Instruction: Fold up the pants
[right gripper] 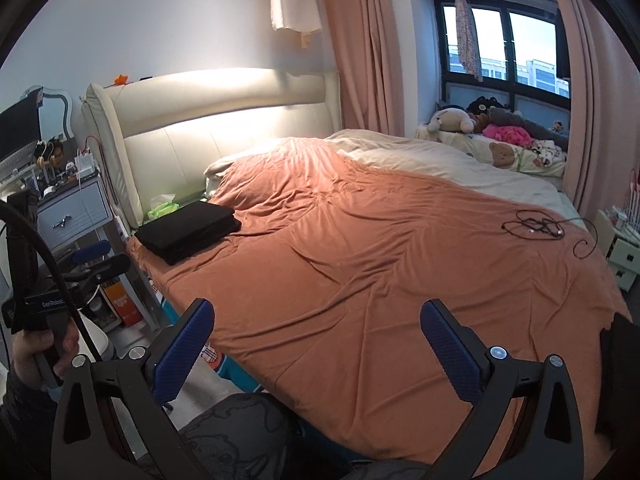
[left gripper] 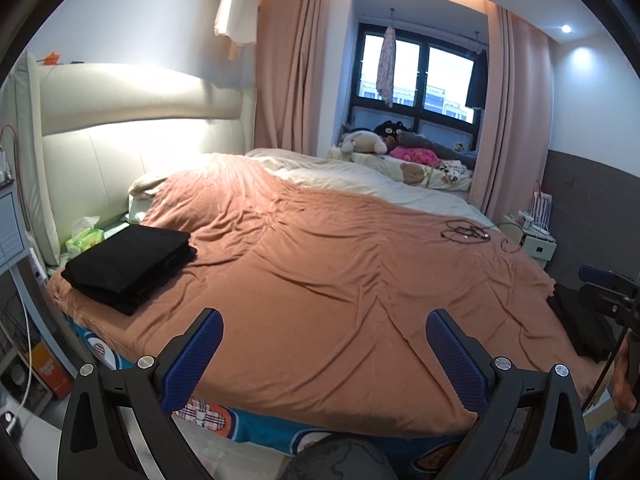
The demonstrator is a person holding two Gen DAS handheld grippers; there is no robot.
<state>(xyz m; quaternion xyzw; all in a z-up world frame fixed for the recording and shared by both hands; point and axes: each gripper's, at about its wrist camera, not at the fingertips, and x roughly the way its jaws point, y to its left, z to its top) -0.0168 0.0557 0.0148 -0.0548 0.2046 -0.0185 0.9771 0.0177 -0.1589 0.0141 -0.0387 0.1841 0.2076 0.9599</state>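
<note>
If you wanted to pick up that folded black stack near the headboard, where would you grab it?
Probably the folded black pants by the thick layered edge facing the open blanket, coming in low from that side; the stack lies flat, so one finger would slide underneath. Both the left hand-held gripper and the right hand-held gripper are open.

In the right wrist view, white letters reading "GenRobot" stand on the black body of the left gripper (right gripper: 94,258), with the end of the word cut off by the cable in front of it. An orange box (right gripper: 125,305) on the floor beside the bed carries print, too small and blurred to read. No other writing or numbers can be made out in either view.
</note>
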